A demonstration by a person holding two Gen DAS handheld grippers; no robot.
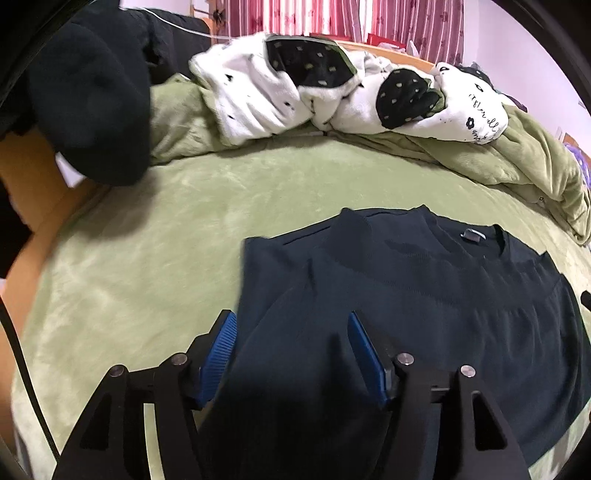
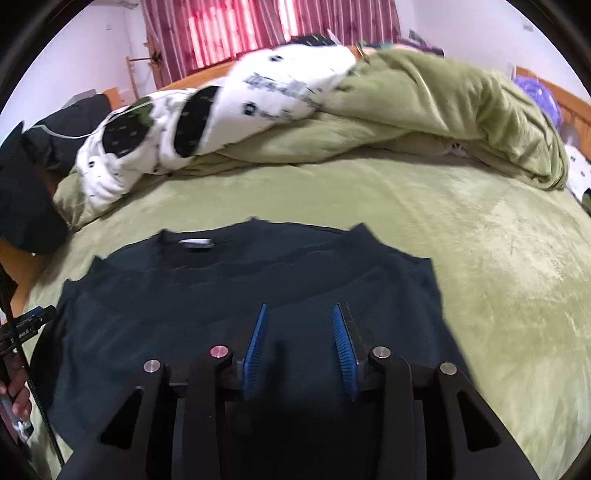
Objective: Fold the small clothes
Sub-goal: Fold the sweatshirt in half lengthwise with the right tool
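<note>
A dark navy top (image 1: 424, 288) lies flat on the green bed cover (image 1: 147, 266), its sides folded in and its collar and label at the far edge. My left gripper (image 1: 291, 319) hovers over the top's left part with its blue pads (image 1: 223, 343) apart and nothing between them. In the right wrist view the same top (image 2: 221, 288) spreads below my right gripper (image 2: 299, 308), which is also open and empty over the garment's right half. The left gripper's tip (image 2: 37, 317) shows at that view's left edge.
A white blanket with black dotted patches (image 1: 280, 92) and a bunched green quilt (image 2: 443, 110) lie along the far side of the bed. Dark clothing (image 1: 88, 110) is heaped at the left. The wooden bed frame (image 1: 33, 177) and red curtains (image 2: 258, 29) stand beyond.
</note>
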